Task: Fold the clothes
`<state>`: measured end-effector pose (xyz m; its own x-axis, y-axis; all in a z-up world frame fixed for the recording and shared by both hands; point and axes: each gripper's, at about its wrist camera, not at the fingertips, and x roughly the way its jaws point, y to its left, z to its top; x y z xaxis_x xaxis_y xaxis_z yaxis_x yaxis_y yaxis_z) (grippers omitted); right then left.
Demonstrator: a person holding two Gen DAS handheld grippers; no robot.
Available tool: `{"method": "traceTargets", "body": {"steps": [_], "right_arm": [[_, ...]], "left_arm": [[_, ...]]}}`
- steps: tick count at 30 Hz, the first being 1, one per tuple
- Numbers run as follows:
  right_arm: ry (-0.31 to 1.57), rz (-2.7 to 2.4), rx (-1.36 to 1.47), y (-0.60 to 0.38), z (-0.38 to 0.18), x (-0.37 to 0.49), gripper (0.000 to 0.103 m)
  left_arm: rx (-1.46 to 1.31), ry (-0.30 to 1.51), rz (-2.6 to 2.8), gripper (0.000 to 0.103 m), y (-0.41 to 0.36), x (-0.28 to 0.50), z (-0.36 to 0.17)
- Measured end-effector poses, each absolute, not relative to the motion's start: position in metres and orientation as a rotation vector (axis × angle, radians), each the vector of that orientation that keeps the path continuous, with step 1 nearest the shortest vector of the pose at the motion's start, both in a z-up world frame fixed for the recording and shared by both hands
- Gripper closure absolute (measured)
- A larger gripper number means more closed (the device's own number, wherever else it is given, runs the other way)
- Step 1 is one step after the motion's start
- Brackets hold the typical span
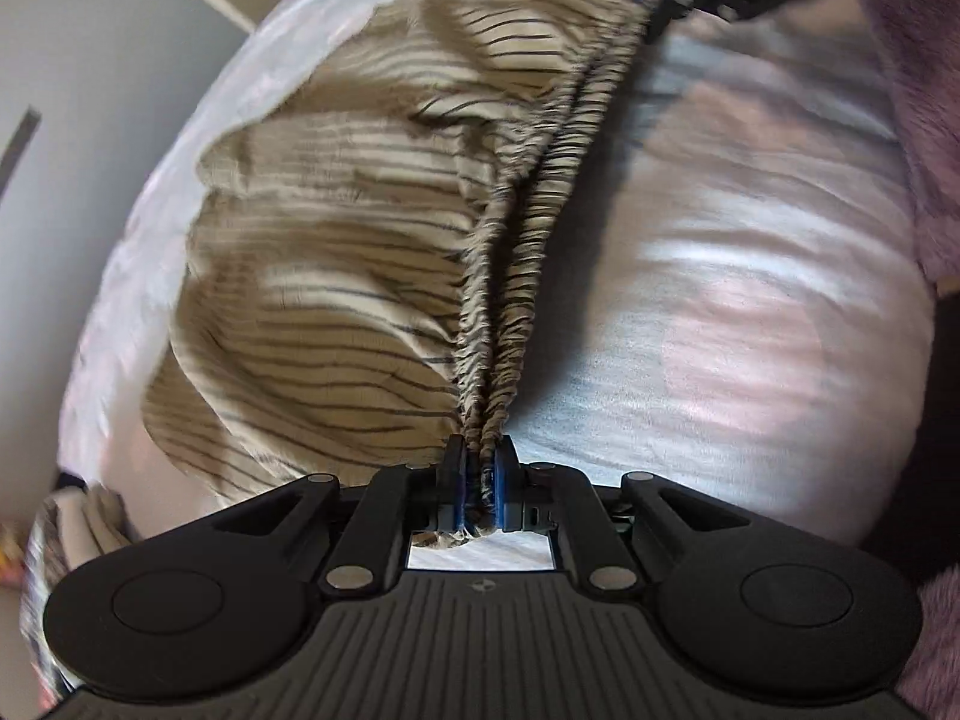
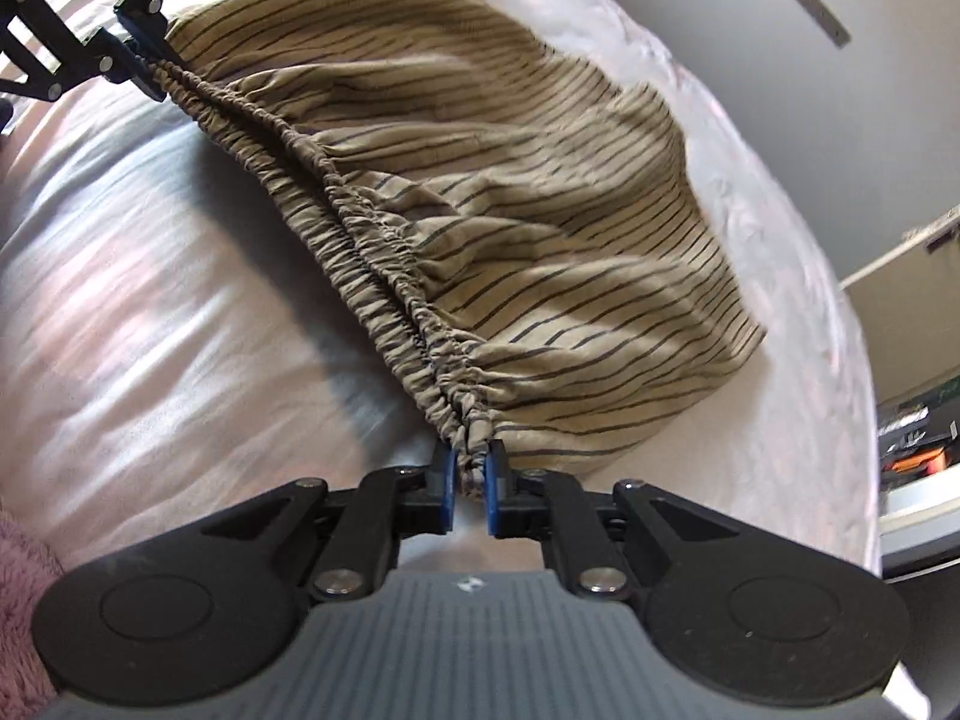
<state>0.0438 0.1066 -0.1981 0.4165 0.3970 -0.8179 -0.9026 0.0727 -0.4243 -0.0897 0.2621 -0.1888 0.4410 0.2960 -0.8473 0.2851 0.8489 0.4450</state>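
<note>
Across a pale pink-and-white bed cover (image 1: 750,312), a tan cotton garment with thin dark stripes and a gathered elastic waistband (image 2: 492,228) is held stretched between the two tools. Left gripper (image 1: 479,480): its blue-padded fingers (image 1: 459,480) are clamped together on one end of the elastic waistband (image 1: 510,252), with a small tuft of fabric showing through behind the pads. Right gripper (image 2: 468,480): its blue pads (image 2: 493,486) pinch the opposite end of the same waistband, and a narrow gap shows between them behind the cloth. In the left wrist view the right gripper appears at the far upper right, at the far end of the band; in the right wrist view the left gripper appears at the far upper left, likewise at the band's end.

The waistband runs taut in a straight line from one tool to the other, its two layers lying side by side. The body of the garment hangs and billows to one side of the band, its lower part resting on the bed cover. The left wrist view is blurred; the right wrist view less so.

A mauve fluffy blanket (image 1: 918,90) lies at the right edge in the left wrist view. A grey wall (image 2: 780,48) stands beyond the bed.
</note>
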Motion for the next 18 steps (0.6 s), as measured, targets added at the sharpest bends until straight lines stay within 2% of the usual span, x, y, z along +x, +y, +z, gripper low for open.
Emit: {"method": "traceTargets", "body": {"steps": [4, 8, 9, 10, 11, 12, 14, 15, 17, 18], "right_arm": [[0.687, 1.056, -1.097, 0.129, -0.221, 0.064, 0.091], [0.725, 1.072, -1.049, 0.129, -0.216, 0.071, 0.086], [0.746, 1.080, -1.024, 0.125, -0.214, 0.072, 0.079], [0.770, 1.091, -0.996, 0.121, -0.210, 0.074, 0.066], [0.783, 1.096, -0.960, 0.116, -0.205, 0.077, 0.060], [0.791, 1.098, -0.920, 0.111, -0.198, 0.080, 0.056], [0.806, 1.101, -0.840, 0.102, -0.185, 0.087, 0.056], [0.813, 1.102, -0.801, 0.097, -0.178, 0.091, 0.055], [0.819, 1.085, -0.702, 0.085, -0.164, 0.099, 0.041], [0.818, 1.055, -0.624, 0.078, -0.156, 0.105, 0.027]], "left_arm": [[0.527, 1.199, 0.012, 0.091, 0.268, -0.082, -0.200], [0.499, 1.226, 0.001, 0.088, 0.275, -0.078, -0.202], [0.478, 1.230, -0.008, 0.086, 0.277, -0.078, -0.201], [0.447, 1.229, -0.015, 0.080, 0.280, -0.079, -0.196], [0.414, 1.228, -0.023, 0.074, 0.283, -0.080, -0.191], [0.379, 1.222, -0.031, 0.070, 0.286, -0.082, -0.184], [0.290, 1.195, -0.032, 0.057, 0.296, -0.087, -0.170], [0.234, 1.169, -0.021, 0.056, 0.302, -0.091, -0.163], [0.121, 1.117, 0.000, 0.055, 0.314, -0.098, -0.148], [0.065, 1.090, 0.011, 0.053, 0.321, -0.102, -0.140]]}}
